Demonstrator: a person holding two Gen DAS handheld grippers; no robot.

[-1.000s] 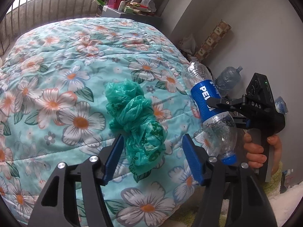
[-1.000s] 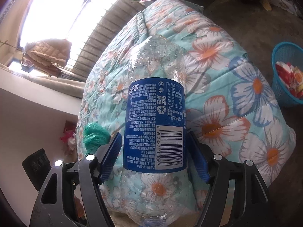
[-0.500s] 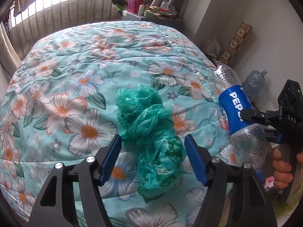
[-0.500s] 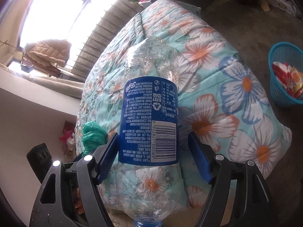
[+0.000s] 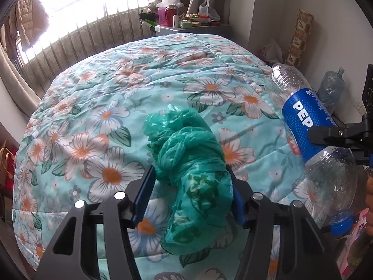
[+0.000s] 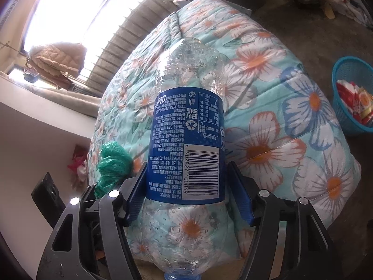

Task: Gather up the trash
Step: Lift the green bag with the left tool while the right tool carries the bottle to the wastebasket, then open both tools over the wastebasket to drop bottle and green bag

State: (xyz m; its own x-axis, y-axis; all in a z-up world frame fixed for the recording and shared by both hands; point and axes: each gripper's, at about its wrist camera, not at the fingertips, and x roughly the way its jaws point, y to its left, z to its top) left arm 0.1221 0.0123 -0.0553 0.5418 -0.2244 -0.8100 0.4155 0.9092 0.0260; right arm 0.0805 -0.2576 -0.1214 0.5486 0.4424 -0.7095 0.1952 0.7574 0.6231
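In the left wrist view, the left gripper (image 5: 190, 193) at lower centre is closing its jaws around the green plastic bag (image 5: 188, 170) lying on the floral quilt (image 5: 98, 107); both pads are touching it.

In the right wrist view, the right gripper (image 6: 186, 196) is tightening on the plastic bottle (image 6: 186, 144), filling the centre, cap downward.

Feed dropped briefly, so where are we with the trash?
Some wrappers already sit in the blue mesh basket. In hand: right gripper closing around the clear blue-labelled plastic bottle; left gripper closing around the crumpled green plastic bag. Left: binning both.
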